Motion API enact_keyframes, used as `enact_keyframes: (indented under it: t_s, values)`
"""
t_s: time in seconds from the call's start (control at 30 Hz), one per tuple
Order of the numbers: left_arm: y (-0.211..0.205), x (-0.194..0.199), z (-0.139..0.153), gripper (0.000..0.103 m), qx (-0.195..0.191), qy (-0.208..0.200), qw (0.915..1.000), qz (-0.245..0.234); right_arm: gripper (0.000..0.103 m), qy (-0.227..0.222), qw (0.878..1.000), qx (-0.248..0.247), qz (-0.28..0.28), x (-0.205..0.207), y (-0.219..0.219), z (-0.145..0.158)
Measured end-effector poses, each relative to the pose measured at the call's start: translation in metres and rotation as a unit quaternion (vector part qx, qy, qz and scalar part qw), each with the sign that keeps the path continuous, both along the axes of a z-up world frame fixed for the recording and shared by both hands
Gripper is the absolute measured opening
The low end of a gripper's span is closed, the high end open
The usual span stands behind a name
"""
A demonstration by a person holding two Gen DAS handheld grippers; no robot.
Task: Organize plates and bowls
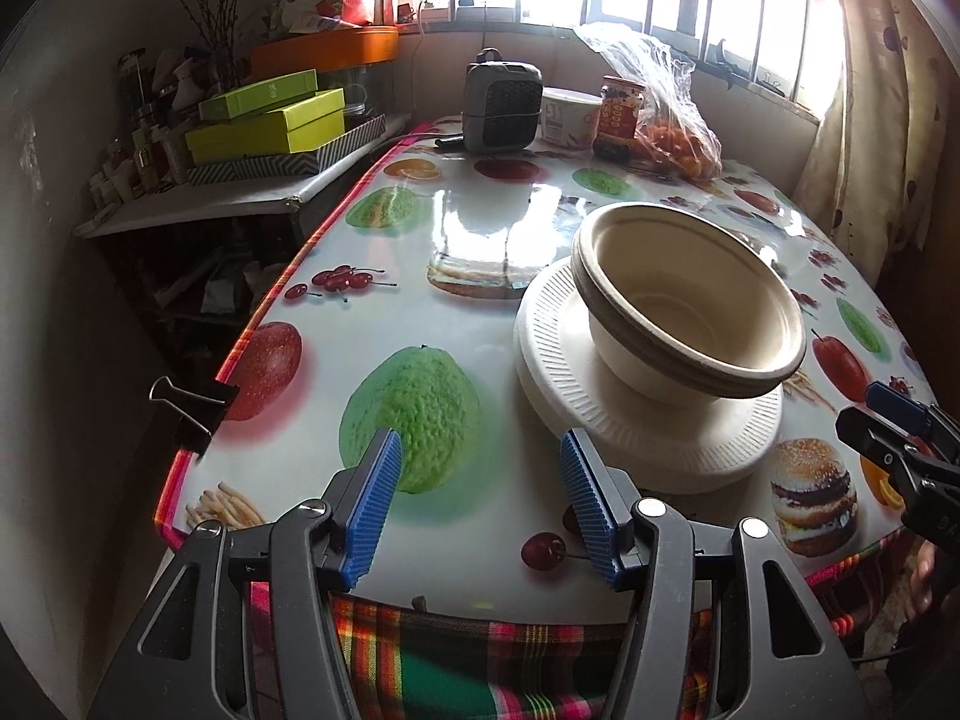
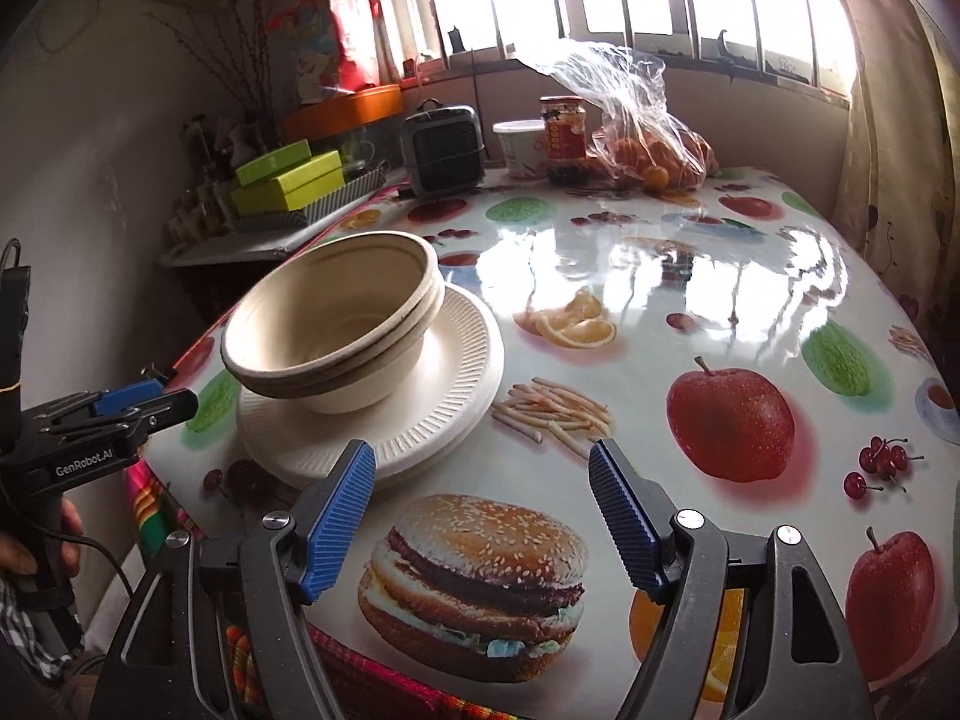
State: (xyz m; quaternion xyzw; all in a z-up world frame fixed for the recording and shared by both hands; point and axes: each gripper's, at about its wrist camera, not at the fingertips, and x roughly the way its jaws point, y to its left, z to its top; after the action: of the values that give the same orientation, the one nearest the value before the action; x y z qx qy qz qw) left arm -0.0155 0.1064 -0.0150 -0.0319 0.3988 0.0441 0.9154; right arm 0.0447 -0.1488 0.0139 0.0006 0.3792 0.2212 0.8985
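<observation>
Stacked cream paper bowls [image 1: 690, 300] sit nested on a stack of white ribbed paper plates [image 1: 636, 420] on the fruit-print table. They also show in the right wrist view: bowls [image 2: 336, 330], plates [image 2: 444, 396]. My left gripper [image 1: 480, 504] is open and empty, low over the table's near edge, just left of the plates. My right gripper [image 2: 483, 516] is open and empty over the burger print, just right of the plates. Each gripper shows at the other view's edge: the right one [image 1: 900, 438], the left one [image 2: 126, 408].
At the table's far end stand a small grey heater [image 1: 501, 99], a white tub [image 1: 570, 117], a red-labelled jar [image 1: 618, 117] and a bag of oranges [image 1: 678, 150]. Green boxes [image 1: 270, 120] sit on a side shelf to the left. A binder clip [image 1: 192, 408] grips the table's left edge.
</observation>
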Motion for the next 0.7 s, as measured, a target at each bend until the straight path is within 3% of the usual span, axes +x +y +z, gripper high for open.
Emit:
enact_keyframes:
  t_s: [0.3,0.7]
  values:
    - [-0.010,-0.003,-0.011,0.056,0.017,0.008,0.9998,-0.011,0.076,0.003,1.000,-0.017,-0.005,-0.006,0.000,-0.011]
    - [-0.020,-0.013,-0.009,0.056,0.023,-0.020,0.9995,-0.007,0.076,-0.001,0.999,-0.035,-0.018,-0.016,0.008,-0.018]
